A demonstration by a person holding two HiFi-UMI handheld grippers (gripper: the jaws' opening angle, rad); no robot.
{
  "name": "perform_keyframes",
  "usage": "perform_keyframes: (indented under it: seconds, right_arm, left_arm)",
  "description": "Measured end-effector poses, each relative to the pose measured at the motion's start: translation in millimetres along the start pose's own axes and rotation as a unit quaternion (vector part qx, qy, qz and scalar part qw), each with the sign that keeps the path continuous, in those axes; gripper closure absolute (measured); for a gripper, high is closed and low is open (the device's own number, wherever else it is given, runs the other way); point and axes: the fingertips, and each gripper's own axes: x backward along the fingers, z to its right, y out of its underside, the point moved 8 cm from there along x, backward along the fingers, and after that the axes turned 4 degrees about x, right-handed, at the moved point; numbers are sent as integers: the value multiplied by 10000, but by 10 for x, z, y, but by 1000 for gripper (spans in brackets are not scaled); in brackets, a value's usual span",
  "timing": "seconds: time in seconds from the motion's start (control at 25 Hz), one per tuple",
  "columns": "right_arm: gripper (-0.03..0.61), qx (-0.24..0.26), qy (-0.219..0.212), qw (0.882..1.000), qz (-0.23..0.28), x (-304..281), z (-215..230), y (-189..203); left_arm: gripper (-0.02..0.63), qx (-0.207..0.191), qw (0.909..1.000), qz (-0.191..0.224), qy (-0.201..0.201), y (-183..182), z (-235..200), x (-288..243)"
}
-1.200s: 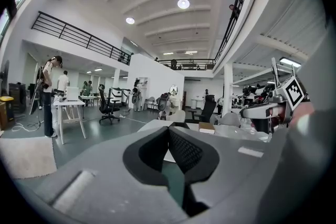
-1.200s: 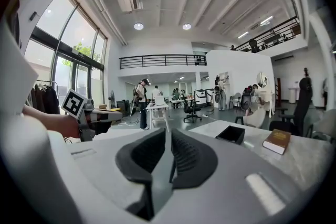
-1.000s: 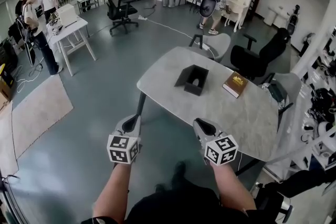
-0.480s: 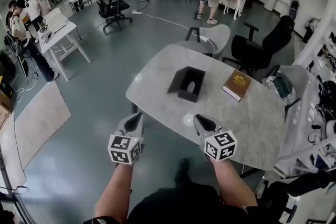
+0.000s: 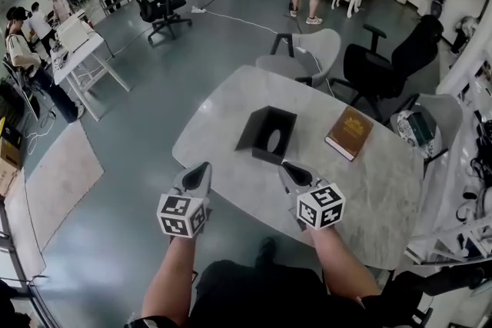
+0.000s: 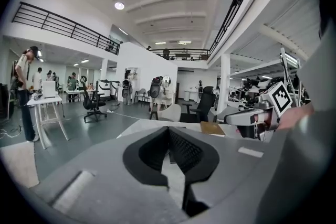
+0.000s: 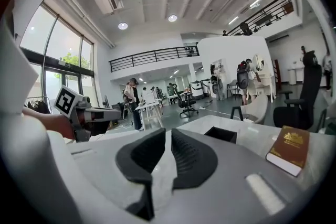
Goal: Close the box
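A black box (image 5: 267,134) stands open on the pale marble table (image 5: 231,180); its top gapes upward and a flap leans out on its left side. My left gripper (image 5: 201,167) hangs over the table's near left edge, shut and empty. A little short of the box's near right corner, my right gripper (image 5: 286,165) is also shut, with nothing in it. In the right gripper view the box (image 7: 221,134) shows just beyond the closed pads (image 7: 184,152). The left gripper view shows its own jaws (image 6: 168,131) together, and the right gripper (image 6: 257,117) to the side.
A brown book (image 5: 350,132) lies on the table right of the box. A grey chair (image 5: 307,54) and a black office chair (image 5: 388,65) stand at the far side, another grey chair (image 5: 419,127) at the right. People and white desks (image 5: 77,42) are far left.
Both grippers have come forward to the table together and sunk a little. The box and book now lie much closer to them. Both jaws stay shut.
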Motion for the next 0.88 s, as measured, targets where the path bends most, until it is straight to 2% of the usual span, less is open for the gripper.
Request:
perform_keyframes:
  seconds: [0.2, 0.52, 0.68, 0.88]
  right_arm:
    - [541, -4, -54, 9999, -118, -166, 9, -47]
    - [541, 140, 319, 9989, -306, -497, -90, -230]
    - [541, 249, 497, 9979, -333, -667, -250, -306]
    - [541, 262, 691, 9956, -584, -846, -244, -149]
  left_arm:
    - [603, 54, 9999, -126, 98, -6, -86, -240]
    - [603, -32, 9982, -173, 568, -140, -479, -520]
    - [603, -144, 9951, -269, 944, -98, -638, -630]
    - [603, -147, 9929, -407, 1112, 79, -774, -839]
